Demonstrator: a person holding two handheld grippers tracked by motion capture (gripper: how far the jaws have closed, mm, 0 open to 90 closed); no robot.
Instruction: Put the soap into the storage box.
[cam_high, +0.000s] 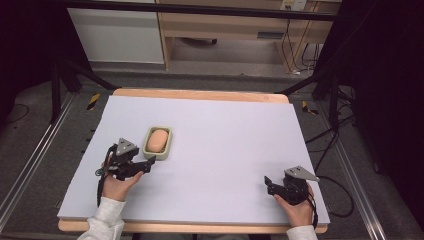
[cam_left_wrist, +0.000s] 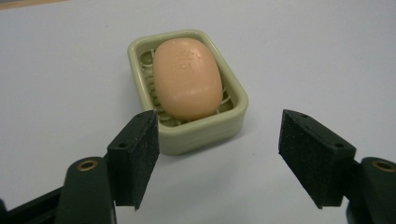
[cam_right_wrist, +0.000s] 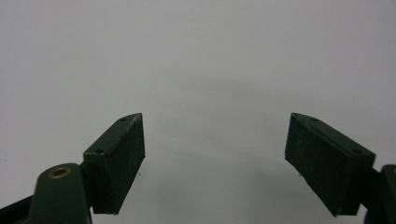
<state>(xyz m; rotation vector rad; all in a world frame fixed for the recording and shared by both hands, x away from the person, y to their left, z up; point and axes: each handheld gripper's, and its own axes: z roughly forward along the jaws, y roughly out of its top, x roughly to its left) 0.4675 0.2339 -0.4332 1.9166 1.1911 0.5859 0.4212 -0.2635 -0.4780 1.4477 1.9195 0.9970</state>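
Soap (cam_left_wrist: 187, 78), a peach-coloured oval bar, is seen lying in a pale green soap dish (cam_left_wrist: 233, 119) on the lilac table cover (cam_high: 230, 150). The dish is found just ahead of the left gripper (cam_left_wrist: 218, 156), slightly toward its left jaw, whose tip is seen against the dish's near rim; whether it touches cannot be told. That gripper's jaws are held wide apart, and nothing is gripped between them. In the high view, the left gripper (cam_high: 147, 162) is placed just beside the dish's near end, apart from the soap. The right gripper (cam_high: 268, 182) is held well apart from the dish, near the table's front right corner. Its jaws are spread wide as well, with bare cover between them and nothing held.
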